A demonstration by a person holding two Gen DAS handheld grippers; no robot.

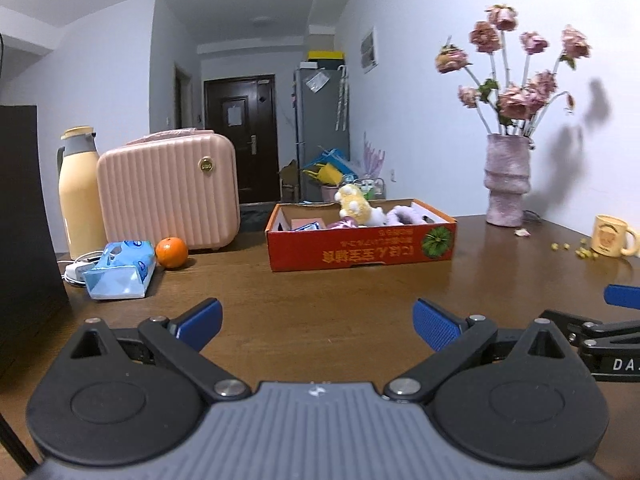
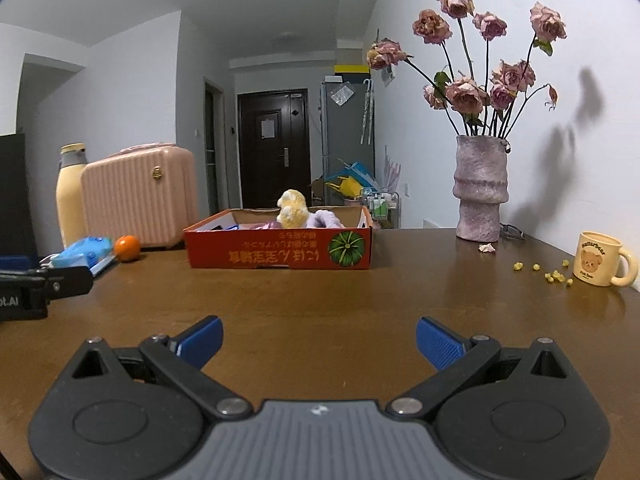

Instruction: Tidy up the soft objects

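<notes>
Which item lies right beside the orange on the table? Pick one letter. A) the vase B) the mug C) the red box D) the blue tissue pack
D: the orange sits next to the blue tissue pack, far from the mug.

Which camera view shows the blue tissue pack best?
The left wrist view: the blue tissue pack lies whole beside the orange, large and unblocked. In the right wrist view the pack is smaller, and the left gripper's arm partly covers it.
</notes>
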